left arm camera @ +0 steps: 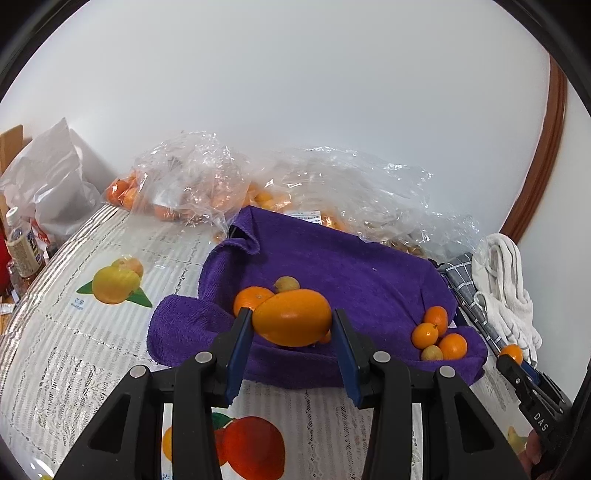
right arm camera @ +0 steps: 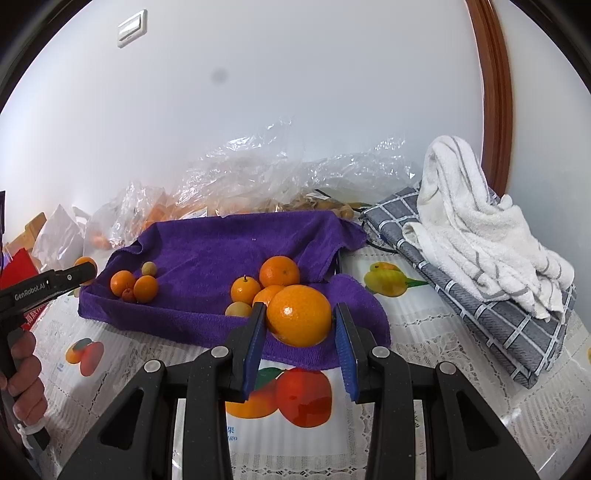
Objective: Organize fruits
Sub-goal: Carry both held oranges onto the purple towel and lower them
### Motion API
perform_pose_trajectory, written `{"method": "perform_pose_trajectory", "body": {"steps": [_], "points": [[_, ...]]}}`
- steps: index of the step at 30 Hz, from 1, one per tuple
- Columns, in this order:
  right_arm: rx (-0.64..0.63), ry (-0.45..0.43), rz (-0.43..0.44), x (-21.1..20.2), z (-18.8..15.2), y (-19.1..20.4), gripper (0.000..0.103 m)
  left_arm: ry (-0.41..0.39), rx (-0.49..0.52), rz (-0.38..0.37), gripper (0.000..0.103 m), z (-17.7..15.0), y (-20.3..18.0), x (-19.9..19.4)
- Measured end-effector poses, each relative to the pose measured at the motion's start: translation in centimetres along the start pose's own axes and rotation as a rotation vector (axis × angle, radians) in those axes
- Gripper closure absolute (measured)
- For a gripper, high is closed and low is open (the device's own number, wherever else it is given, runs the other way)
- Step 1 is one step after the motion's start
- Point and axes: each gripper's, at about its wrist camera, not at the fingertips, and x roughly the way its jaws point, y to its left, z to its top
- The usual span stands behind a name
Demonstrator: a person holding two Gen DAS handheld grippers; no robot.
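Here, the left tongs [left arm camera: 292, 320] grip a large orange [left arm camera: 291, 316] above the purple towel [left arm camera: 354, 266]; the right tongs [right arm camera: 300, 320] likewise clamp another orange [right arm camera: 299, 314] over its near edge.

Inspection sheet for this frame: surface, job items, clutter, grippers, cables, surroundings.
Surface: table under a lace, fruit-print cover, with a purple towel spread on it.
Job's things: oval orange, round orange, and two fruit piles on the towel.
Clutter: plastic bags of fruit, a white towel on a grey cloth, a bottle.
Grippers: left gripper closed on the oval orange; right gripper closed on the round orange.
Cables: nothing seen.
Surroundings: white wall, switch, brown frame.
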Motion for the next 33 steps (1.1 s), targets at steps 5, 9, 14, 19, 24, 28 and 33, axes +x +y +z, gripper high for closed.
{"method": "perform_pose_trajectory", "body": {"steps": [5, 9, 14, 19, 24, 28, 33], "points": [[-0.005, -0.013, -0.002, -0.4, 0.1, 0.1, 0.067, -0.003, 0.004, 0.012, 0.062, 0.1, 0.2, 0.1], [-0.002, -0.01, 0.001, -0.4, 0.2, 0.2, 0.067, -0.018, 0.017, 0.038, 0.062, 0.4, 0.2, 0.0], [0.018, -0.005, 0.014, -0.3, 0.7, 0.1, 0.067, -0.007, -0.016, 0.026, 0.062, 0.9, 1.0, 0.1], [-0.007, 0.022, 0.029, 0.1, 2.2, 1.1, 0.067, 0.001, -0.053, 0.018, 0.062, 1.3, 2.0, 0.3], [-0.036, 0.028, 0.063, 1.1, 4.2, 2.9, 0.067, -0.009, -0.069, 0.028, 0.062, 1.8, 3.3, 0.2], [-0.059, 0.101, 0.126, 3.8, 5.1, 4.7, 0.067, -0.013, -0.102, 0.032, 0.062, 2.2, 4.5, 0.1], [-0.083, 0.21, 0.157, 7.8, 4.2, 7.2, 0.067, -0.01, -0.139, 0.039, 0.062, 2.5, 5.9, 0.3]]}}
